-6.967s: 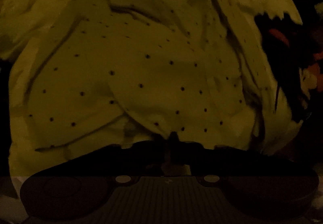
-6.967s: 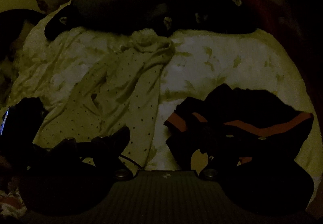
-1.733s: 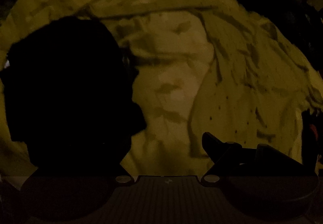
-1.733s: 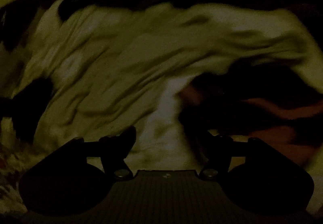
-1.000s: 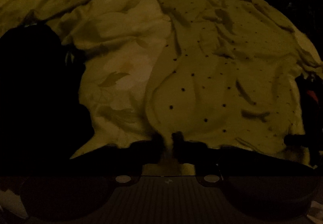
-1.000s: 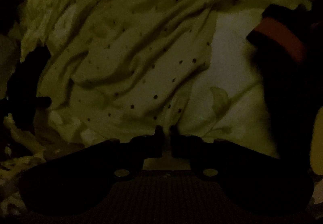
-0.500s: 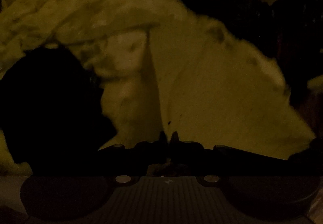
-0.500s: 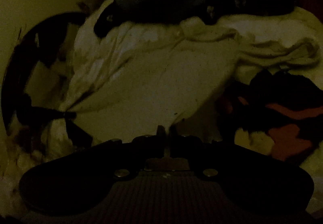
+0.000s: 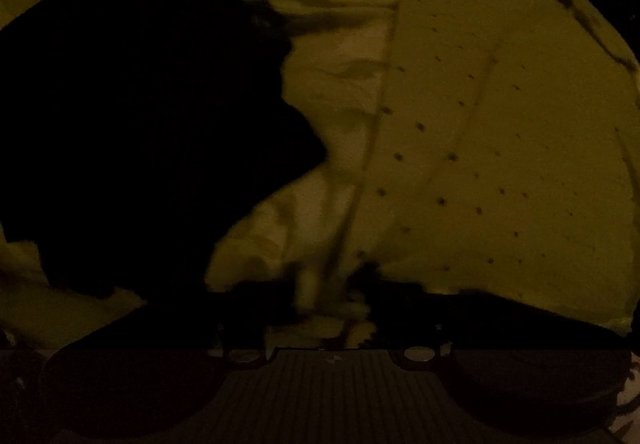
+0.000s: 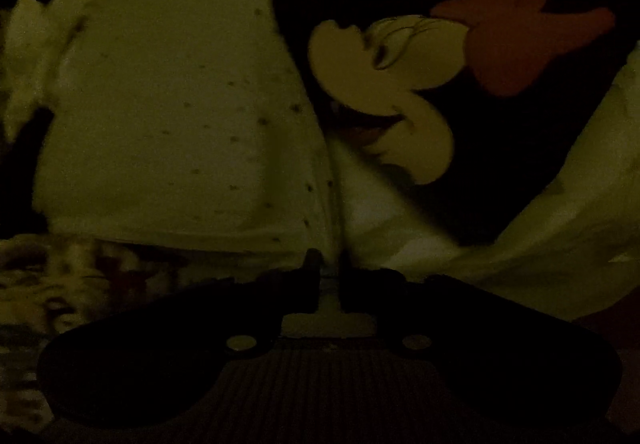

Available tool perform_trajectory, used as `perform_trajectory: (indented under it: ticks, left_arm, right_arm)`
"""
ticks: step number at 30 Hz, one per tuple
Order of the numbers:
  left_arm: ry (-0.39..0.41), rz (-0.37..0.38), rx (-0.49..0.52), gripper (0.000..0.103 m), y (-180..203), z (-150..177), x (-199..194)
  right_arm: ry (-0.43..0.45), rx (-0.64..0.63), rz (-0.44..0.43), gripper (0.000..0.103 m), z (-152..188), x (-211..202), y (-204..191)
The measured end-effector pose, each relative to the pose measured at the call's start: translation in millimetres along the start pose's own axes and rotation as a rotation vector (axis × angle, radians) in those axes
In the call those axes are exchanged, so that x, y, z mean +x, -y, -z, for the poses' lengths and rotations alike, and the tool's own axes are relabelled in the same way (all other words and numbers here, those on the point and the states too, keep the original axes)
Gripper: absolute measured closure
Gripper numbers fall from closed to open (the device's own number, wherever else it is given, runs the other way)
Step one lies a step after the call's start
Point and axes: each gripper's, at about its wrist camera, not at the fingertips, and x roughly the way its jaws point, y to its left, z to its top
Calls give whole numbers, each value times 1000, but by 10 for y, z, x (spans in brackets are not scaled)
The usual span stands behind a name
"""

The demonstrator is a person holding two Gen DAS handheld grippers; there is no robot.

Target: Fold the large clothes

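Observation:
The pale dotted garment [image 9: 480, 148] lies spread flat on the bed, filling the right half of the left wrist view. My left gripper [image 9: 330, 280] hangs over its near left edge. Its jaws are opening, and a pale strip of cloth shows in the gap without being pressed. In the right wrist view the same dotted garment [image 10: 172, 124] fills the left half, and its right edge runs down into my right gripper [image 10: 330, 264]. That gripper's jaws are opening by a narrow gap, with the garment's corner between them. The picture is very dark.
A black garment [image 9: 140, 104] lies heaped left of the dotted one. A black garment with a cartoon mouse print [image 10: 400, 92] and a red bow [image 10: 520, 36] lies to the right. The leaf-patterned sheet [image 9: 332, 84] shows between them. Patterned cloth [image 10: 60, 284] lies near the bed's front edge.
Both grippers have come down close to the bed, and the dotted garment, held up half a second ago, now lies flat. The left jaws have parted; the right gap has widened slightly.

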Motion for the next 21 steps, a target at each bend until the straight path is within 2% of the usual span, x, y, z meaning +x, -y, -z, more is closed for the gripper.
perform_trajectory:
  ticks: [1,3,4,7,9,11,13,17,21]
  left_arm:
    - [30,-19,-6,0,-45,-21,-47]
    - [99,-48,-26,0,-137,-63,-190]
    - [121,-65,-53,0,-193,-101,-259]
    - [205,-100,-120,0,-327,-245,-493]
    - [273,-115,-113,0,-320,-382,-673]
    - [323,-113,-63,0,-216,-556,-791]
    - [364,-104,13,0,-39,-798,-860]
    - [435,-53,151,0,363,-1361,-939]
    - [549,-89,271,0,679,-1937,-1039]
  right_arm:
    - [8,-10,13,83,-7,-28,7]
    - [35,-20,9,70,-32,-139,28]
    - [54,-26,15,59,-50,-214,42]
    - [122,-34,53,57,-150,-474,140]
    - [181,-43,87,55,-284,-694,234]
    - [230,-55,117,44,-478,-844,329]
    - [279,-78,136,44,-698,-1006,361]
    - [387,-147,189,44,-1379,-1343,413]
    - [506,-197,212,44,-2079,-1685,369]
